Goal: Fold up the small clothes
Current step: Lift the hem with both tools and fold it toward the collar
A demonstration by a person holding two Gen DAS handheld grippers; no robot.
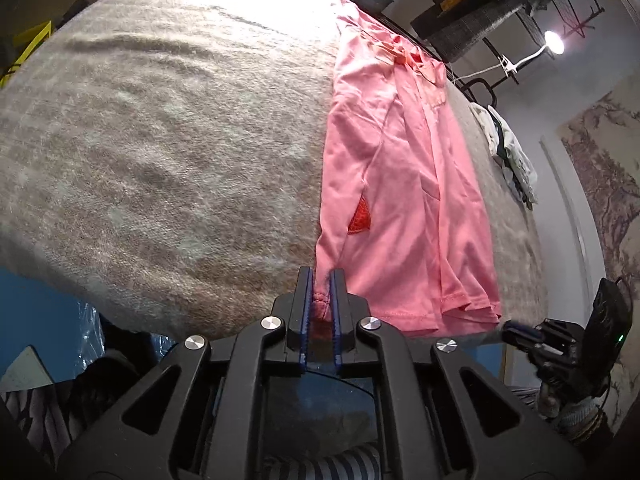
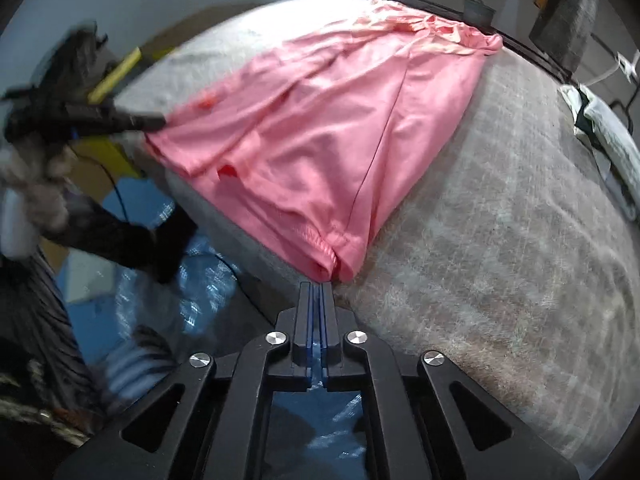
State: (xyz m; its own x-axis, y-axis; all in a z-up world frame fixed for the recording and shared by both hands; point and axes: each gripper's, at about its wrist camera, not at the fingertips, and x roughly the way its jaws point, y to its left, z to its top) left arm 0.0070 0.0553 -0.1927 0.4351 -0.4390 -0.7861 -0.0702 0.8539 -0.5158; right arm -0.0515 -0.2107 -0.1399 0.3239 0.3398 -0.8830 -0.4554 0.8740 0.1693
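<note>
A pink shirt (image 1: 404,184) lies lengthwise on the grey felt table (image 1: 160,140), folded along its length, hem toward me. My left gripper (image 1: 321,280) is shut on the hem's left corner at the table's near edge. My right gripper (image 2: 317,286) is shut on the hem's right corner of the pink shirt (image 2: 320,128). The right gripper also shows in the left wrist view (image 1: 516,330), and the left gripper in the right wrist view (image 2: 152,122), blurred.
A pile of white and dark clothes (image 1: 508,152) lies at the table's far right edge, also in the right wrist view (image 2: 608,136). A lamp (image 1: 554,42) shines beyond the table. Blue plastic (image 2: 192,280) lies below the near edge.
</note>
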